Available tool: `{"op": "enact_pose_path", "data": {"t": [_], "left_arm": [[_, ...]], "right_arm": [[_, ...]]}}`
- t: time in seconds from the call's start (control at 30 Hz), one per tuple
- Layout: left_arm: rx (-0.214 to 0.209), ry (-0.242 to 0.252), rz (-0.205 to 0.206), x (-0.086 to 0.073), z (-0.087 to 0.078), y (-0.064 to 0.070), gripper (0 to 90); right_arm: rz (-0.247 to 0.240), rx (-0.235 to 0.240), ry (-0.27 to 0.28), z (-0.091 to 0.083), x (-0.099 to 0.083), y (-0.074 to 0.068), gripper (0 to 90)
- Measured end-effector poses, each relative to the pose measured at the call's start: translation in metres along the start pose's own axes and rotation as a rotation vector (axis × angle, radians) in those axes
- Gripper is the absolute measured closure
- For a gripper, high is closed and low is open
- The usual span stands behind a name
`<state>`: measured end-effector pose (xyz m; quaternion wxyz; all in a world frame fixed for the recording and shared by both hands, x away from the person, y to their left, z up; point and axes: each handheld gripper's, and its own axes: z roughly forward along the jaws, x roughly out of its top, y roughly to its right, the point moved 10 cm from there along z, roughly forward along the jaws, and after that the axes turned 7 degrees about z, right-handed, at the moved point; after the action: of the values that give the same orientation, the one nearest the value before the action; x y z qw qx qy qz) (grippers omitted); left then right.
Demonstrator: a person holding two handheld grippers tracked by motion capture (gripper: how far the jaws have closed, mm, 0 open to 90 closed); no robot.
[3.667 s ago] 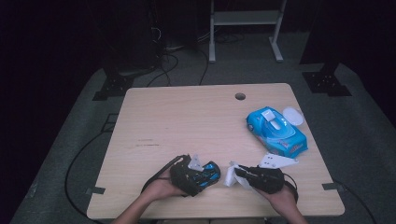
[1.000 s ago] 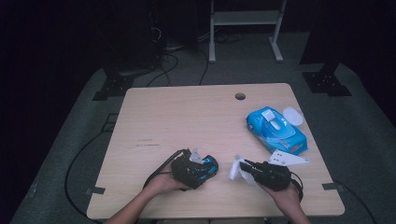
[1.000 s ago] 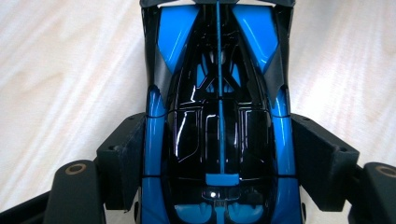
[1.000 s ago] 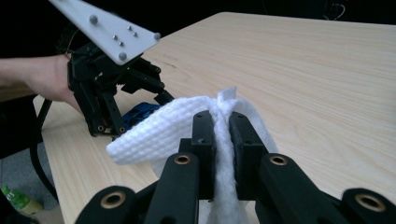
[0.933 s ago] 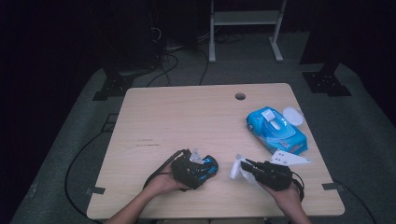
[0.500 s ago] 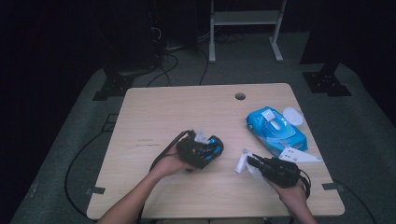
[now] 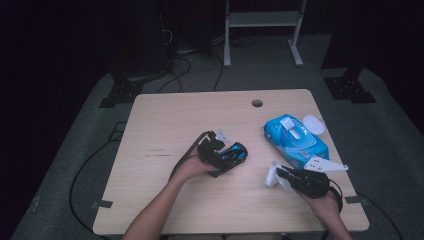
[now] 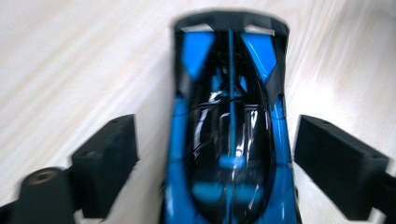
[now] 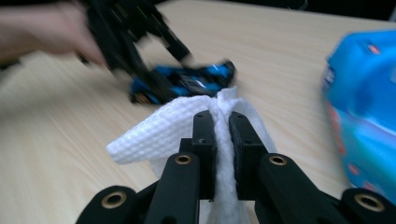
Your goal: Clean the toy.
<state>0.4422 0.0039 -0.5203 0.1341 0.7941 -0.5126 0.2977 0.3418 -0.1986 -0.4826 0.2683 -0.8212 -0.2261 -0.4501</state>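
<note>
A blue and black toy car (image 7: 235,152) lies on the wooden table (image 7: 170,120) near its middle. My left gripper (image 7: 226,158) is open, its jaws on either side of the car (image 8: 229,140) with a gap showing at each side. Off to the right, near the front edge, my right gripper (image 7: 276,175) is shut on a white wipe (image 7: 270,177). In the right gripper view the wipe (image 9: 159,133) is pinched between the jaws of the right gripper (image 9: 222,122), and the car (image 9: 187,84) sits beyond it under the blurred left gripper (image 9: 135,32).
A blue pack of wipes (image 7: 297,140) lies at the right of the table, its white lid (image 7: 314,124) flipped open beside it. A cable hole (image 7: 257,103) is at the far edge. Cables and stand legs are on the floor behind.
The left gripper and the car have moved away from the front edge toward the table's middle. The right gripper with the wipe has shifted a little to the right.
</note>
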Motion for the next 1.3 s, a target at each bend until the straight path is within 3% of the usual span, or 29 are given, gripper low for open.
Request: {"op": "enact_pose_path", "data": {"t": [0.03,0.07,0.1,0.13,0.2,0.27,0.4,0.57,0.87,1.03,1.3], "left_arm": [[0.023,0.041,-0.023,-0.003,-0.017,-0.005,10.8],[0.023,0.041,-0.023,-0.003,-0.017,-0.005,10.7],[0.047,0.06,-0.032,-0.011,-0.032,-0.009,10.5],[0.047,0.06,-0.032,-0.011,-0.032,-0.009,10.5],[0.078,0.078,-0.048,-0.024,-0.051,-0.015,9.5],[0.086,0.113,-0.067,-0.033,-0.062,-0.016,9.5],[0.099,0.134,-0.064,-0.045,-0.075,-0.013,9.1],[0.099,0.167,-0.074,-0.057,-0.086,-0.007,9.0],[0.101,0.208,-0.129,-0.079,-0.098,-0.005,8.9],[0.134,0.188,-0.144,-0.095,-0.102,-0.006,8.9],[0.162,0.217,-0.204,-0.115,-0.108,-0.008,8.8]], "right_arm": [[0.001,-0.001,-0.023,0.001,-0.004,0.004,81.2],[-0.006,-0.028,-0.053,0.003,-0.012,0.011,80.6],[0.0,-0.042,-0.079,0.004,-0.018,0.017,79.2],[0.019,-0.036,-0.108,0.006,-0.023,0.021,76.1],[0.026,-0.054,-0.139,0.008,-0.03,0.028,63.7],[0.041,-0.046,-0.136,0.009,-0.028,0.027,55.4],[0.02,-0.033,-0.093,0.005,-0.014,0.019,45.1],[0.025,-0.019,-0.044,-0.002,-0.003,0.014,42.4],[0.028,-0.002,-0.031,-0.007,0.0,0.011,39.7],[0.033,-0.009,-0.026,-0.01,-0.001,0.013,39.3],[0.054,-0.01,-0.024,-0.011,-0.003,0.013,38.9]]}}
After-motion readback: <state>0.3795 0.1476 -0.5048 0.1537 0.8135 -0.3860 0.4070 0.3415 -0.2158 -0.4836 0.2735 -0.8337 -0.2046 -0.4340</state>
